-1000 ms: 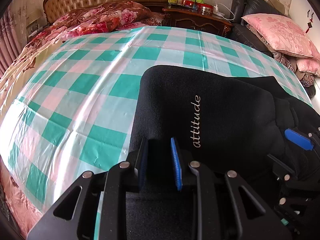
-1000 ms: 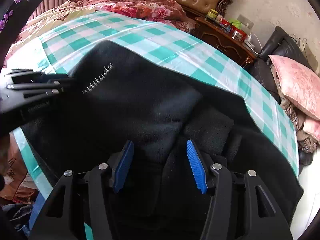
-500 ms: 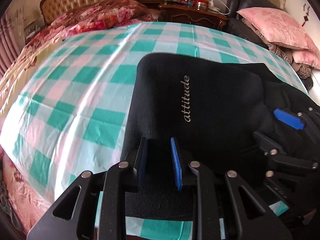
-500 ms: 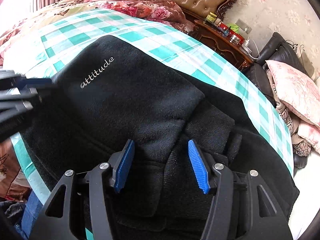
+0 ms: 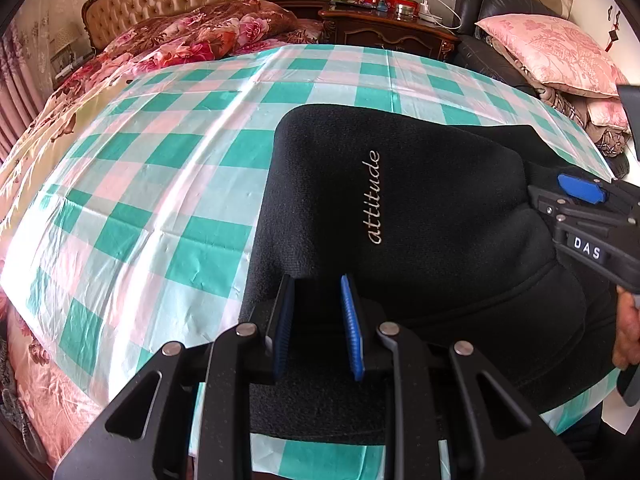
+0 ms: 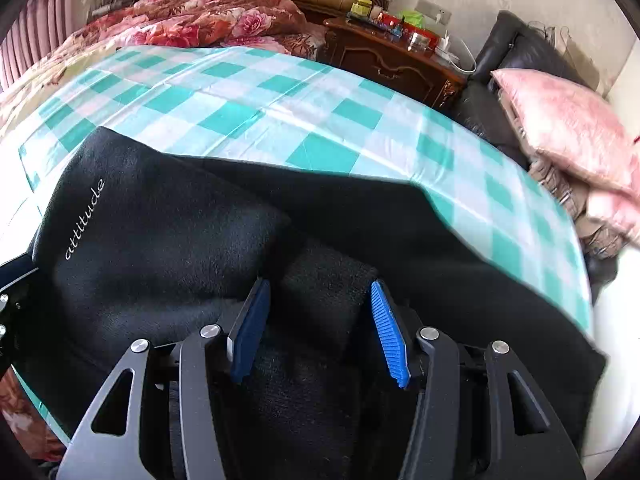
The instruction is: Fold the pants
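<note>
Black pants (image 5: 420, 200) with a white "attitude" print lie folded on a green checked sheet (image 5: 160, 200). My left gripper (image 5: 318, 320) is at their near edge, shut on a pinch of the black fabric. My right gripper (image 6: 320, 320) is over the bunched right part. A ribbed cuff (image 6: 328, 280) lies between its blue pads, and its jaws are closing without visibly pressing on it. In the left wrist view the right gripper (image 5: 576, 200) reaches in from the right, held by a hand (image 5: 628, 328). The left gripper (image 6: 12, 280) shows at the left edge of the right wrist view.
A floral quilt (image 5: 200, 36) and tufted headboard lie beyond the sheet. A dark wooden nightstand (image 5: 384, 28) with small items stands at the back. Pink pillows (image 5: 552, 52) rest on a black sofa at the right. The sheet's near edge hangs off the bed.
My right gripper has slid right along the pants and rolled a little. Its pads now stand closer together, with the ribbed cuff centred between them. The left gripper keeps its grip.
</note>
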Demonstrator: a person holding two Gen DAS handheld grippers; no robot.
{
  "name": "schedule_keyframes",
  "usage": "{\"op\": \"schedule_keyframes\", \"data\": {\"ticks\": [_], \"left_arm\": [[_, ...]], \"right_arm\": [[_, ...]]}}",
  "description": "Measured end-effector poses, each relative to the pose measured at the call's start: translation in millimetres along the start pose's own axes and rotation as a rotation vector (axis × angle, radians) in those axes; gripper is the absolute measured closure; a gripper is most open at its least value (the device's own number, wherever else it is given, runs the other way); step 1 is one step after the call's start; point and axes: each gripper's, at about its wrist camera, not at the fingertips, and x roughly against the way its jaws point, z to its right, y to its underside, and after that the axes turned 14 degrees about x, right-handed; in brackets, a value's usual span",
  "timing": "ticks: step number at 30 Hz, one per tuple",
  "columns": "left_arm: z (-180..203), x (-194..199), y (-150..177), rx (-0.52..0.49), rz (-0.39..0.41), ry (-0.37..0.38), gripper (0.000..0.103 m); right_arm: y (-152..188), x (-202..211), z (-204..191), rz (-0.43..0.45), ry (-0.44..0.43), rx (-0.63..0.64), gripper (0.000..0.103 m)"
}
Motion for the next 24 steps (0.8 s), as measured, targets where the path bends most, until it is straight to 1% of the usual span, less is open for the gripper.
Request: {"op": "schedule_keyframes", "data": {"ticks": [2,4,7,10,13,17,20,22,23,24], "left_arm": [[-3.1,2.8,-1.9,0.028,0.003,0.015,0.078],[-6.5,12.5,-3.4,0.058,0.018,0.041,0.068],[-4.9,20.4,1.8,0.03,0.026,0.021,0.067],[-2.1,17.9,7.9,-0.003,0.026,-0.003,0.067],[0.6,16.3,8.2,-0.004,0.028,-0.017,0.067],[2.3,14.7,8.9,-0.008,0.027,-0.018,0.067],[2.8,13.8,9.6,-0.011,0.03,-0.023,0.067],[2.5,13.9,9.6,-0.008,0.031,-0.02,0.067],[1.1,14.8,9.2,0.002,0.033,-0.008,0.065],[-1.4,17.0,8.3,0.021,0.035,0.021,0.057]], "right_arm": [[-0.2,0.8,-6.0,0.001,0.031,0.029,0.053],[1.4,0.9,-10.9,0.007,0.056,0.046,0.053],[2.0,0.1,-9.3,0.012,0.061,0.047,0.053],[0.9,0.3,-7.6,0.011,0.053,0.041,0.053],[-0.1,4.0,-2.7,0.016,0.031,0.023,0.053],[4.3,26.8,7.7,0.036,-0.004,-0.017,0.053],[11.6,47.1,2.7,0.062,-0.039,0.0,0.053],[16.4,52.0,-5.4,0.06,-0.06,0.026,0.053],[19.7,51.0,-9.9,0.046,-0.067,0.04,0.053],[24.5,44.2,-14.8,0.013,-0.072,0.052,0.053]]}}
